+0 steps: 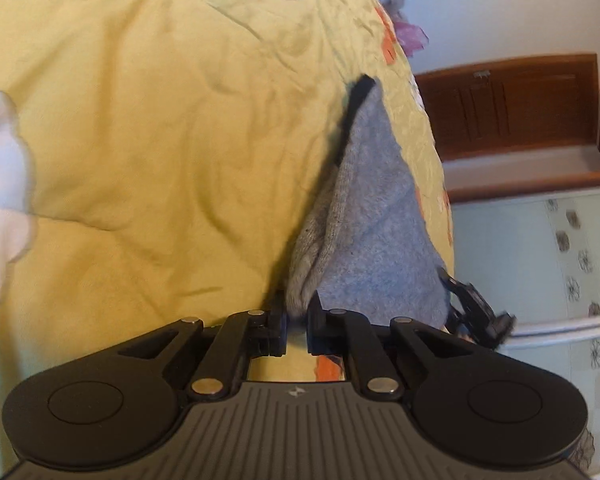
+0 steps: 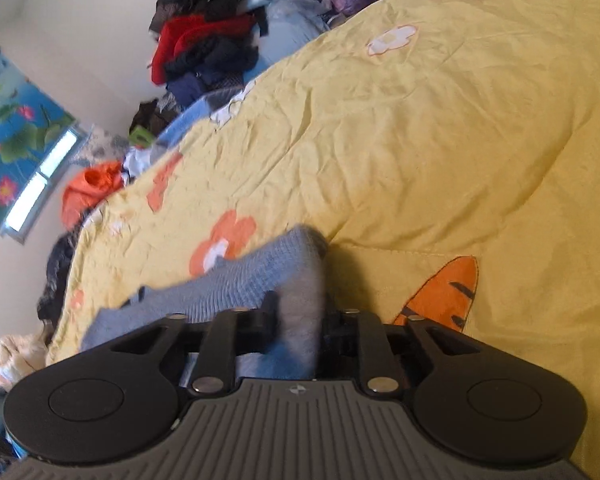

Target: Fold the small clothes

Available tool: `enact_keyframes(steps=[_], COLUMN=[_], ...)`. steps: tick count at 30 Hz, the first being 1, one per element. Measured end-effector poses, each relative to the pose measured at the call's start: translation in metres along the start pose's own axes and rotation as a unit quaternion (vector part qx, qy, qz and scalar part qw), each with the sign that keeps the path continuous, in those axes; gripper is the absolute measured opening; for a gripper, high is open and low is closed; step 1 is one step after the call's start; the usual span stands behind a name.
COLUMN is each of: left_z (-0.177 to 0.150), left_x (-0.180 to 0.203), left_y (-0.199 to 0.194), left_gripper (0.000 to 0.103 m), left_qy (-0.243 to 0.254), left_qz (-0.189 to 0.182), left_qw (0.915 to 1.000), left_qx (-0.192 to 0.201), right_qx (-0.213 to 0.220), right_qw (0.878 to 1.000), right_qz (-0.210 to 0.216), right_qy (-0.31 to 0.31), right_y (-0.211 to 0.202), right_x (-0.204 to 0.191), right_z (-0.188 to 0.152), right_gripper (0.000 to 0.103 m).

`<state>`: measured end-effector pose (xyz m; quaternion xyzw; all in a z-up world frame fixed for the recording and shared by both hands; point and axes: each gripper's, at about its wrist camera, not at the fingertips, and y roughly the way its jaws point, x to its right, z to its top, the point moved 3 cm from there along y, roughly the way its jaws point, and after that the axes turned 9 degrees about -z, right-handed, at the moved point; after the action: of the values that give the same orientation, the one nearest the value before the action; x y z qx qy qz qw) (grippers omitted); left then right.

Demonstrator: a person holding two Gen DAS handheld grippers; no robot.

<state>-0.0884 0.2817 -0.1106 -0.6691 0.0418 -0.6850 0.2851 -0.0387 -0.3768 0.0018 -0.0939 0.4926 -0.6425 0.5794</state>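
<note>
Left gripper (image 1: 297,322) is nearly closed, grey cloth (image 1: 364,216) pinched at one corner between its jaws; cloth is stretched taut away from it, above the quilt (image 1: 140,120), a black edge band (image 1: 358,98) seen at the far tip. Right gripper (image 1: 476,308) is glimpsed at the cloth's right corner in the left view. In the right view, right gripper (image 2: 300,316) is closed on a bunched fold of the cloth (image 2: 260,276), which trails off to the left over the quilt (image 2: 420,140). White item (image 1: 0,192) is seen at far left of the left view, blurred. Wooden bedframe (image 1: 512,120) is seen beyond the quilt edge. Clothes pile (image 2: 208,32) is stacked at the far end, poster (image 2: 12,136) on the wall
</note>
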Motion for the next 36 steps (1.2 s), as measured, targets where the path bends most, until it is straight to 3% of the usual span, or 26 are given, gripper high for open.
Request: enact_keyframes(steps=[1, 2, 4, 5, 6, 8, 12, 15, 17, 18, 20, 22, 25, 27, 28, 29, 34, 36], left_z=[0.000, -0.002, -0.005, -0.007, -0.010, -0.014, -0.016, -0.003, 0.010, 0.016, 0.018, 0.015, 0.006, 0.001, 0.000, 0.000, -0.006, -0.009], left_x=[0.003, 0.010, 0.034, 0.048, 0.063, 0.090, 0.115, 0.108, 0.090, 0.080, 0.077, 0.076, 0.075, 0.072, 0.068, 0.064, 0.040, 0.032], left_y=[-0.005, -0.012, -0.023, -0.026, -0.027, -0.013, 0.045, 0.087, 0.101, 0.109, 0.106, 0.094, 0.057, 0.032, 0.022, 0.014, -0.017, -0.020], left_gripper=[0.009, 0.013, 0.047, 0.083, 0.096, 0.096, 0.096, 0.096, 0.095, 0.090, 0.089, 0.089, 0.100, 0.103, 0.103, 0.103, 0.103, 0.103], left_qy=[0.005, 0.014, 0.045, 0.064, 0.088, 0.121, 0.156, 0.146, 0.145, 0.139, 0.158, 0.145, 0.122, 0.109, 0.102, 0.091, 0.057, 0.051], left_qz=[-0.010, -0.021, -0.031, -0.051, -0.078, -0.124, -0.138, -0.123, -0.084, -0.078, -0.089, -0.084, -0.120, -0.144, -0.152, -0.151, -0.134, -0.097], left_qw=[0.9999, 0.9997, 0.9985, 0.9966, 0.9929, 0.9850, 0.9768, 0.9808, 0.9858, 0.9872, 0.9834, 0.9859, 0.9849, 0.9821, 0.9815, 0.9824, 0.9860, 0.9909], left_qx=[0.002, 0.003, 0.004, 0.011, 0.016, -0.001, -0.050, -0.038, -0.006, -0.005, -0.006, -0.002, 0.029, 0.051, 0.057, 0.062, 0.080, 0.078], right_qx=[0.010, 0.025, 0.063, 0.068, 0.066, 0.075, 0.054, 0.066, 0.072, 0.068, 0.051, 0.009, -0.012, -0.014, -0.014, -0.010, 0.004, -0.007], right_qw=[1.000, 0.999, 0.995, 0.995, 0.996, 0.996, 0.998, 0.998, 0.997, 0.996, 0.997, 0.997, 0.992, 0.985, 0.981, 0.978, 0.968, 0.969], right_qz=[-0.011, -0.014, -0.025, -0.013, 0.000, 0.006, 0.008, 0.019, 0.041, 0.057, 0.044, 0.021, -0.016, -0.027, -0.033, -0.036, -0.052, -0.055], right_qy=[-0.005, -0.028, -0.074, -0.074, -0.067, -0.054, -0.026, -0.015, -0.005, -0.010, -0.037, -0.079, -0.127, -0.171, -0.190, -0.205, -0.246, -0.242], right_y=[-0.013, -0.030, -0.073, -0.092, -0.108, -0.133, -0.147, -0.150, -0.151, -0.150, -0.138, -0.115, -0.096, -0.091, -0.087, -0.083, -0.051, -0.031], right_x=[-0.005, -0.013, -0.029, -0.032, -0.032, -0.026, -0.002, 0.001, -0.005, -0.013, -0.033, -0.050, -0.080, -0.112, -0.127, -0.143, -0.204, -0.219], right_z=[-0.002, -0.006, -0.024, -0.038, -0.051, -0.083, -0.133, -0.150, -0.152, -0.152, -0.152, -0.156, -0.157, -0.156, -0.155, -0.154, -0.148, -0.146], right_gripper=[0.077, 0.088, 0.090, 0.090, 0.090, 0.090, 0.085, 0.080, 0.080, 0.080, 0.080, 0.080, 0.080, 0.084, 0.093, 0.103, 0.103, 0.103])
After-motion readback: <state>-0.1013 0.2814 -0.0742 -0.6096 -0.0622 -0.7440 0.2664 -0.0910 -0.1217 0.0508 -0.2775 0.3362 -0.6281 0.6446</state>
